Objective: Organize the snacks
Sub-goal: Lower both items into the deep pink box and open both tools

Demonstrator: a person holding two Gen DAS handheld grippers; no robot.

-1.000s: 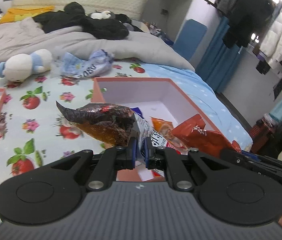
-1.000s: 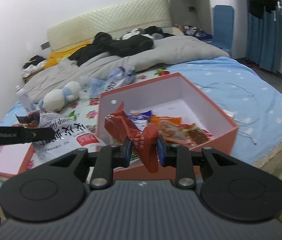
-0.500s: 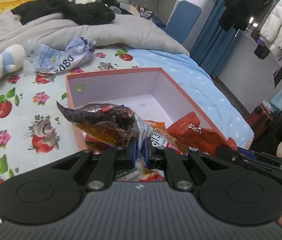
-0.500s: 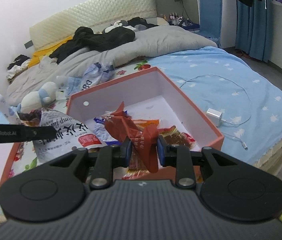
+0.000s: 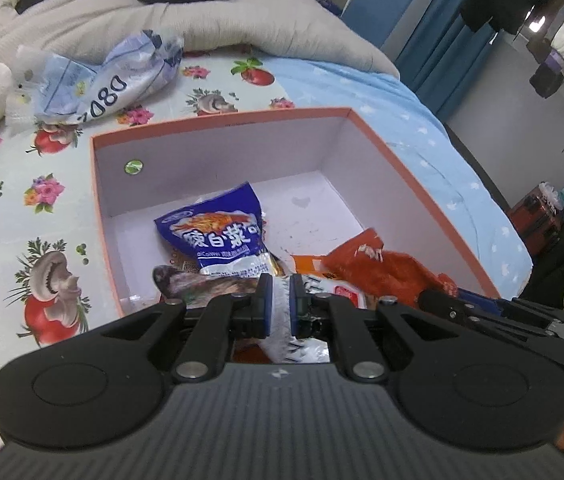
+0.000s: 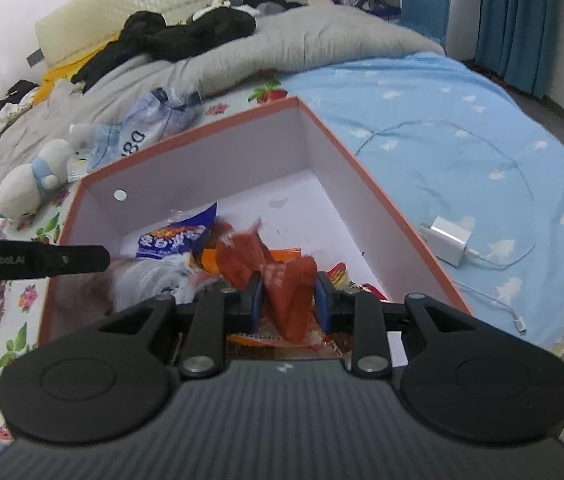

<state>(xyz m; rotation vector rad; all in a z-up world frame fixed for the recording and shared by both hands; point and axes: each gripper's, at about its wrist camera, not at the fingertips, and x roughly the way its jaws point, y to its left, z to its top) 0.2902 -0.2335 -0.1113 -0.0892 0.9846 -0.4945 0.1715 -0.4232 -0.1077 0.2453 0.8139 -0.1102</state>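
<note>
one orange box [image 5: 409,172], left gripper [image 5: 280,300] pinched on a silvery packet [image 5: 278,320], right gripper [image 6: 287,300] clamped on one red packet [image 6: 289,292], blue packet [image 5: 222,236] just ahead, far half of box floor bare

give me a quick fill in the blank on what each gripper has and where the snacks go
The left gripper is shut on a ___ packet.
The right gripper holds a crumpled ___ packet.
Both hang over the open ___ with the orange rim.
The blue packet lies ___ the box.

Missing words: white; red; box; inside
</note>
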